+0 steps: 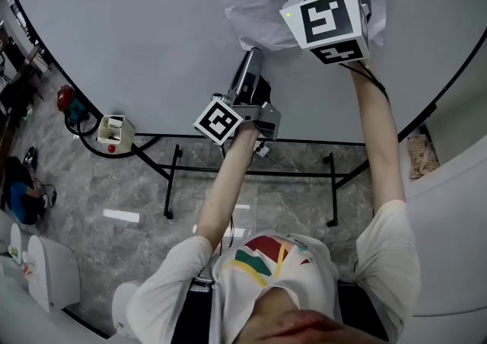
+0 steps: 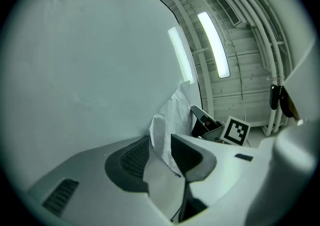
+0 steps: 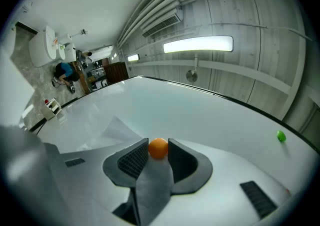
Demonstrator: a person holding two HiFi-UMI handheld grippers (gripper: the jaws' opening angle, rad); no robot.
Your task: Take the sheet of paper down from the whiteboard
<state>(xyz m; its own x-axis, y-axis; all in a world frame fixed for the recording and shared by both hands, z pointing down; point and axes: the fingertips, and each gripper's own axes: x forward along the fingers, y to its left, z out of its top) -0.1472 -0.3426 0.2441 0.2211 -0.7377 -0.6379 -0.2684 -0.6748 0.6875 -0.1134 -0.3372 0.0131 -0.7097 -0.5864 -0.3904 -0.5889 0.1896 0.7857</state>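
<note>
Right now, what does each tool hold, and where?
Right tool: small orange round magnet, pinched by its sides. Left tool: nothing; crumpled white paper sheet between its open jaws.

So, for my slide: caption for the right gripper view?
Right hand-held gripper pinches orange magnet on whiteboard, paper beside.

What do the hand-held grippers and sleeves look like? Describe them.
Both the left hand-held gripper and right hand-held gripper have pale grey shells, dark ribbed pads and a cube of black-and-white square markers. A black cable runs along the right forearm. The shirt is white, short-sleeved.
</note>
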